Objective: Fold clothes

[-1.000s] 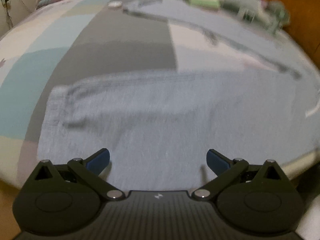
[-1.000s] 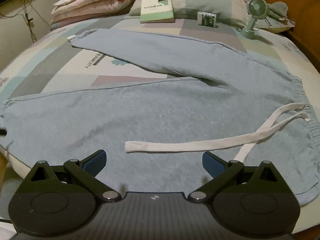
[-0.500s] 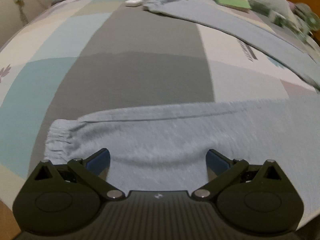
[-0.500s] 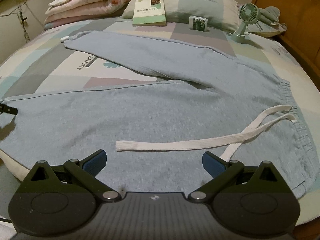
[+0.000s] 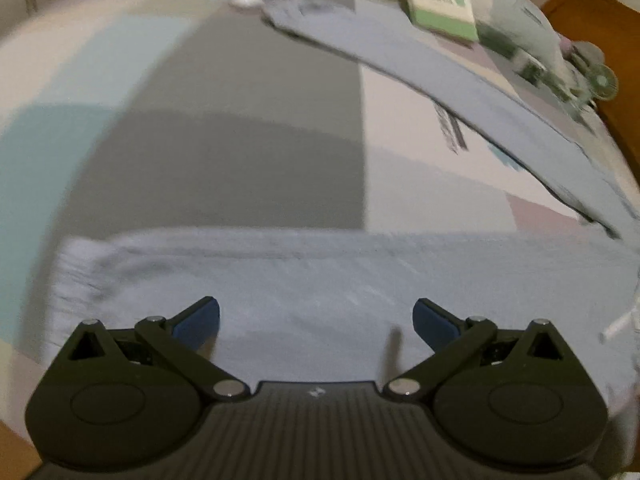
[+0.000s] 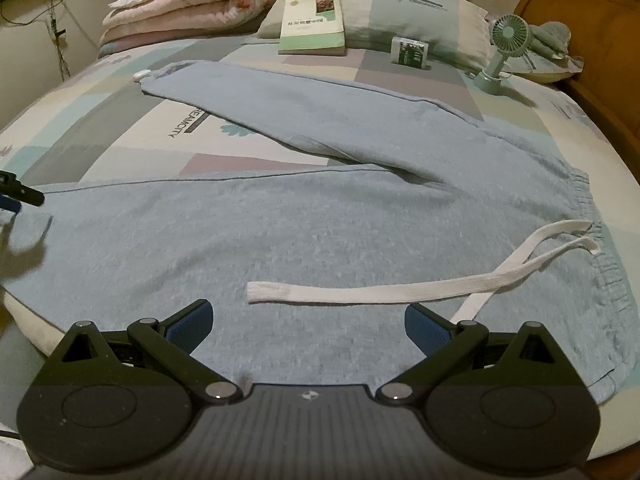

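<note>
Pants (image 6: 320,216) lie flat on the bed (image 6: 120,120). Both tools, left tool (image 5: 316,320) and right tool (image 6: 308,324), hover wide open, holding nothing. Pinch the near leg's edge, then lift it evenly.

A bed (image 6: 120,120) with a patchwork sheet carries light-blue sweatpants (image 6: 280,220) spread just ahead of the right gripper (image 6: 309,326); beyond lie a book (image 6: 312,20), pillow (image 6: 420,12), handheld fan (image 6: 500,52) and folded quilt (image 6: 192,4).

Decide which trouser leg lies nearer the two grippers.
The near leg, flat along the bed's front edge under both open grippers, the left and the right. The far leg angles off toward the pillow.
</note>
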Available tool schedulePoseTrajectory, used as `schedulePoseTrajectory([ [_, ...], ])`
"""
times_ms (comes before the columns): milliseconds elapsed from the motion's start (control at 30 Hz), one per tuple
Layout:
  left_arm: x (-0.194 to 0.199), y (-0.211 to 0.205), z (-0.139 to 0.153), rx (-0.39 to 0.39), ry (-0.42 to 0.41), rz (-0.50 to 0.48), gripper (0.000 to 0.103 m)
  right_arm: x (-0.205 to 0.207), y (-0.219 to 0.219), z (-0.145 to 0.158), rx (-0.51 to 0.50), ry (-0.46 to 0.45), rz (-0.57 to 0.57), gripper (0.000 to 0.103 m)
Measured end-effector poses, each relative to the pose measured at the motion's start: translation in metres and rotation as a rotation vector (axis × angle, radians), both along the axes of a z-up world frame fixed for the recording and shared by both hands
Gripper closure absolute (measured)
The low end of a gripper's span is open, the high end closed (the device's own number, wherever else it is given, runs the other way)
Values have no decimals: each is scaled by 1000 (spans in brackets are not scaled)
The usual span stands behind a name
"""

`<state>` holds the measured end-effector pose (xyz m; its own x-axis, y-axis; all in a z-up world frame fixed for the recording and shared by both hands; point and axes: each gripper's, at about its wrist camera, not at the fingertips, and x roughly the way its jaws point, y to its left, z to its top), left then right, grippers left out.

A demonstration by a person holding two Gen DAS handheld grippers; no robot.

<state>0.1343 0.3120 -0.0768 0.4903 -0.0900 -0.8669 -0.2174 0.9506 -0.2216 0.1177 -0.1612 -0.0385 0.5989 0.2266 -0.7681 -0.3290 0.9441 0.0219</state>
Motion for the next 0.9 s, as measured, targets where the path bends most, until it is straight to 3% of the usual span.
schedulePoseTrajectory([
  [33,2,2,-6,-1,9,15,1,0,0,0,-2,0,-1,0],
  [100,3,8,-13,73,8,61,1,-1,-2,0,-1,0,-10,0],
  [267,-2,22,-7,148,4,145,1,-2,-6,0,11,3,-25,0],
  [367,-12,5,7,154,-62,84,1,0,-2,-4,12,14,-17,0],
  [500,-14,-34,13,70,-128,-88,1,0,6,-10,-3,24,15,0],
  [633,-17,-55,-3,115,-92,-159,1,1,4,-14,-7,32,18,0],
  [700,-17,-51,-14,198,-16,-93,0,1,0,-15,-3,34,11,0],
  [733,-17,-49,-16,223,-17,-61,0,1,-3,-15,-1,35,4,0],
  [900,-26,-53,4,227,-36,-13,1,3,-23,-19,9,39,-34,0],
])
